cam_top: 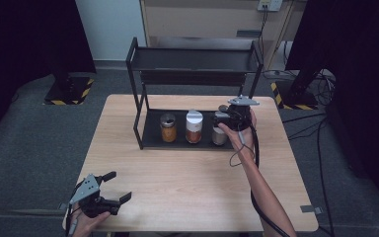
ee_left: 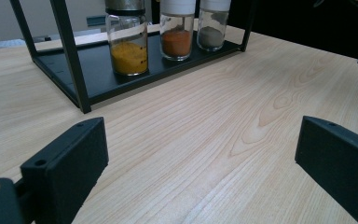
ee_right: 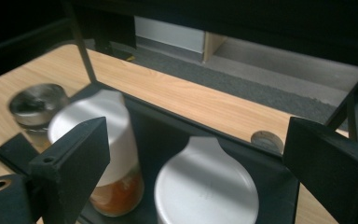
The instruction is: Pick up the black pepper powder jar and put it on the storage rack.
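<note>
The grey spice jar (cam_top: 219,135) stands at the right end of the rack's (cam_top: 139,89) bottom shelf, white lid up, and the right gripper (cam_top: 225,117) hovers just above it. In the right gripper view that lid (ee_right: 206,186) sits low between the two black jaws, which stand wide and released, pads clear of the jar on both sides. The right hand (cam_top: 239,132) wraps the gripper body from behind, forearm stretched up from the near edge of the table (cam_top: 197,197), gripper tipped forward and down toward the shelf.

Three jars on that shelf, count them: the grey one, the orange jar (cam_top: 194,128) with a white lid beside it in the middle, and the yellow jar (cam_top: 168,128) with a metal lid at the rack's left end. All upright, set in a row with small gaps between.

Well away from the rack, at the table's near left corner, the left gripper (cam_top: 114,186) rests in the left hand (cam_top: 86,222), jaws spread wide over bare wood, nothing between them.
</note>
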Demonstrator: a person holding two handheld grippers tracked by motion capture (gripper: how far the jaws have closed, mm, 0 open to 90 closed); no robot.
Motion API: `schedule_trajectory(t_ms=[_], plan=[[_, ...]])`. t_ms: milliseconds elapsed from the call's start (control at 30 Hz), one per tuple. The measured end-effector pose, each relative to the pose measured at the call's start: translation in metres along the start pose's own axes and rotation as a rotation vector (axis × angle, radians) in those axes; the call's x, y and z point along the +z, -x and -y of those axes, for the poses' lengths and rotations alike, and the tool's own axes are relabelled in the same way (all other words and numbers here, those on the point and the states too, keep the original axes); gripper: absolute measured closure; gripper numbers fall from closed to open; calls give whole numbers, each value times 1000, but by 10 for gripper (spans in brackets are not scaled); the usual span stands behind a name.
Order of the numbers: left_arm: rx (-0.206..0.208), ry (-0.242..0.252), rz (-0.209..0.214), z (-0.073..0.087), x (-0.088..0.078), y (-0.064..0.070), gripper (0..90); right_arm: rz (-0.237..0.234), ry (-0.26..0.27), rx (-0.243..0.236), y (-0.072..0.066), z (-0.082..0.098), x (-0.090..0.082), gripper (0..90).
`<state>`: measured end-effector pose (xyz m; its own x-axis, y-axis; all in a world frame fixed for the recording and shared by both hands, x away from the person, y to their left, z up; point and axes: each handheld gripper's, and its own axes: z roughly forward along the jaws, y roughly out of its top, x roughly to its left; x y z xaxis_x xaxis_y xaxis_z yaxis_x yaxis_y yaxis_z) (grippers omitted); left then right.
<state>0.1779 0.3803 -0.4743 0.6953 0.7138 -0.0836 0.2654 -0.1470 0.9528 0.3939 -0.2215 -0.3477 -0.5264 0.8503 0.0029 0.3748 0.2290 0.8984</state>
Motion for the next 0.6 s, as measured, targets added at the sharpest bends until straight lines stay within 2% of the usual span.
schedule_trajectory(t_ms=[400, 600], plan=[[2, -2, 0, 0, 0, 0, 15, -93, 54, -35, 2, -23, -38, 67], [2, -1, -1, 0, 0, 0, 15, -135, 72, -76, 0, -28, -58, 68]])
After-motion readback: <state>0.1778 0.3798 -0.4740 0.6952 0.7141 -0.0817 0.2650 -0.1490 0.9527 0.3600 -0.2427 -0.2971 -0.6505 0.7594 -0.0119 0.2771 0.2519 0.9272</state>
